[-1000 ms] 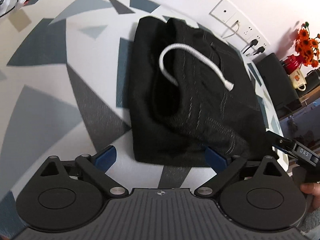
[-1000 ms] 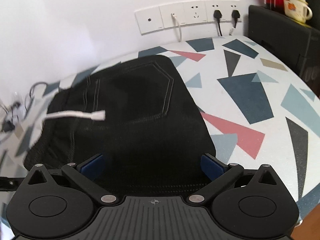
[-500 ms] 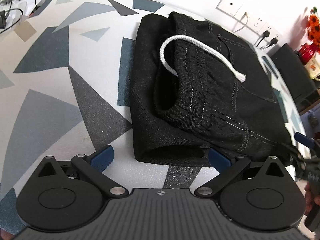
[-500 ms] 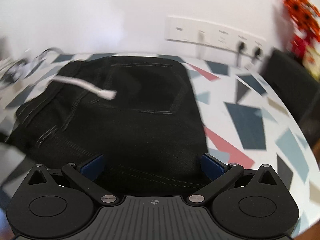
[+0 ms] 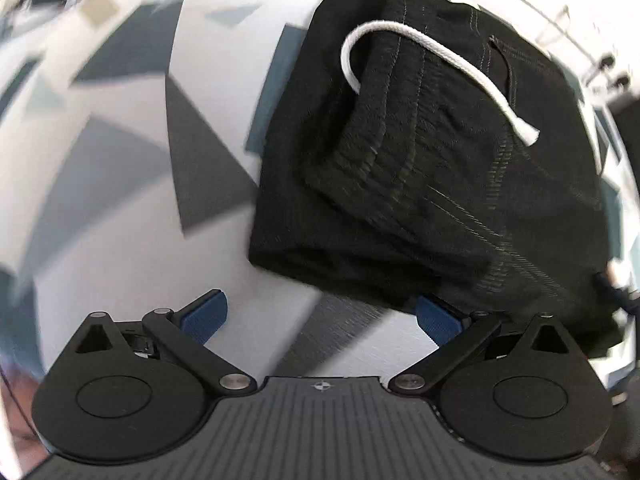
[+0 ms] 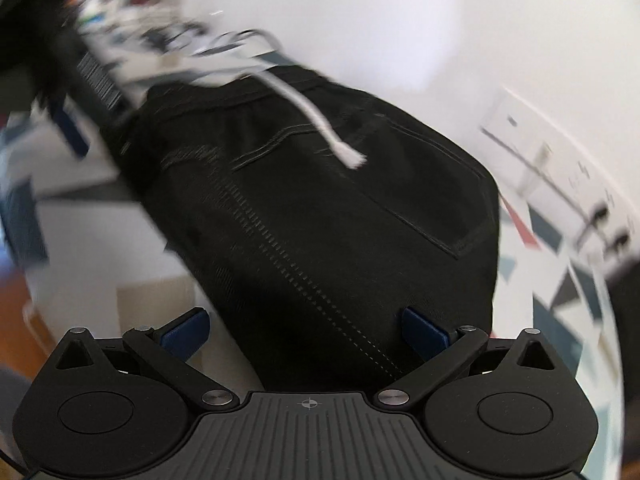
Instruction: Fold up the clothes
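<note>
Black denim shorts (image 5: 432, 168), folded into a thick pile with a white drawstring cord (image 5: 436, 60) lying across the top, rest on the white table with grey and blue triangles (image 5: 132, 184). Motion blur smears both views; the wall sockets (image 6: 560, 168) and the clutter at the table's far end are unreadable, and no writing can be made out. The left hand-held gripper (image 5: 320, 314) has just been opening and hangs spread wide, nothing gripped, at the pile's near edge. The right hand-held gripper (image 6: 304, 330) stands spread over the shorts' near end, pads clear.

Patterned table (image 5: 120, 220), wall sockets (image 6: 560, 168)
</note>
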{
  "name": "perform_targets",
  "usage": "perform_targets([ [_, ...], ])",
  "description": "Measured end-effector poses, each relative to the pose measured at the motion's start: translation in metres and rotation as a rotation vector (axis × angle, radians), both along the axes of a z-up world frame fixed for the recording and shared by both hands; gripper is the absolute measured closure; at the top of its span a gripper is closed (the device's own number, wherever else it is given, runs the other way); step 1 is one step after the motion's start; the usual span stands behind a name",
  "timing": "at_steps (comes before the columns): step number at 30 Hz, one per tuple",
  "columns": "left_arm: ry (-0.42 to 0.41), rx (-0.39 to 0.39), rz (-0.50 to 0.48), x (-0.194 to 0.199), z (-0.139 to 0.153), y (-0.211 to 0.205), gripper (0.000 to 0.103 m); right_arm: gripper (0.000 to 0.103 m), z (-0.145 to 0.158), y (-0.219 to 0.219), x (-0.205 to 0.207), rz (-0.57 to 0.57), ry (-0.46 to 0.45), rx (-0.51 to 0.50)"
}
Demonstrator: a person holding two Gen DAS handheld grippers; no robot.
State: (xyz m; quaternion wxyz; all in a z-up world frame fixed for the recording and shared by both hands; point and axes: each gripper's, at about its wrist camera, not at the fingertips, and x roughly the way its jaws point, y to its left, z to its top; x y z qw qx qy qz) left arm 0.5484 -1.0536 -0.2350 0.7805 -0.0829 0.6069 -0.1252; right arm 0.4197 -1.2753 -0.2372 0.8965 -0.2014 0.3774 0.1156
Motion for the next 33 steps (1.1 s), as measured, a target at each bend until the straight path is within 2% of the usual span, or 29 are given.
perform_targets([
  [3, 0.073, -0.175, 0.045, -0.013, -0.003, -0.003, 0.0, 0.001, -0.003, 0.002, 0.001, 0.098, 0.018, 0.015],
  [5, 0.066, -0.195, 0.11, -0.019, -0.004, -0.006, 0.0, 0.002, -0.005, 0.003, 0.003, 0.149, 0.008, 0.026],
  [7, 0.043, -0.196, 0.183, -0.025, -0.004, -0.007, 0.0, 0.011, -0.005, -0.001, 0.008, 0.168, 0.003, 0.052],
  [9, 0.048, -0.225, 0.217, -0.025, -0.004, -0.007, 0.0, 0.037, -0.004, -0.009, 0.013, 0.158, -0.011, 0.083],
  [11, 0.07, -0.269, 0.256, -0.024, -0.005, -0.006, 0.0, 0.042, -0.003, -0.019, 0.019, 0.159, -0.013, 0.128],
  [13, 0.077, -0.304, 0.313, -0.024, -0.007, -0.005, 0.0, 0.055, 0.0, -0.026, 0.02, 0.176, -0.024, 0.169],
  [15, 0.065, -0.34, 0.357, -0.024, -0.006, -0.006, 0.0, 0.076, 0.005, -0.032, 0.021, 0.187, -0.034, 0.221],
  [18, 0.058, -0.399, 0.386, -0.028, -0.008, -0.014, 0.0, 0.088, 0.016, -0.044, 0.025, 0.183, -0.023, 0.341],
  [20, 0.051, -0.434, 0.404, -0.032, -0.011, -0.019, 0.0, 0.09, 0.018, -0.048, 0.026, 0.195, -0.02, 0.369],
  [25, -0.033, -0.472, 0.506, -0.028, -0.011, -0.012, 0.001, 0.092, 0.025, -0.059, 0.027, 0.214, -0.014, 0.432],
  [29, -0.118, -0.438, 0.553, -0.015, -0.011, -0.008, 0.005, 0.093, 0.027, -0.065, 0.027, 0.241, -0.011, 0.447],
  [31, -0.134, -0.424, 0.583, -0.01, -0.012, -0.012, 0.006, 0.093, 0.026, -0.066, 0.027, 0.249, -0.005, 0.455],
  [32, -0.145, -0.408, 0.595, -0.008, -0.011, -0.015, 0.01, 0.093, 0.025, -0.067, 0.028, 0.249, -0.001, 0.463],
  [33, -0.161, -0.374, 0.592, -0.007, -0.01, -0.02, 0.032, 0.093, 0.024, -0.068, 0.029, 0.25, 0.003, 0.471],
])
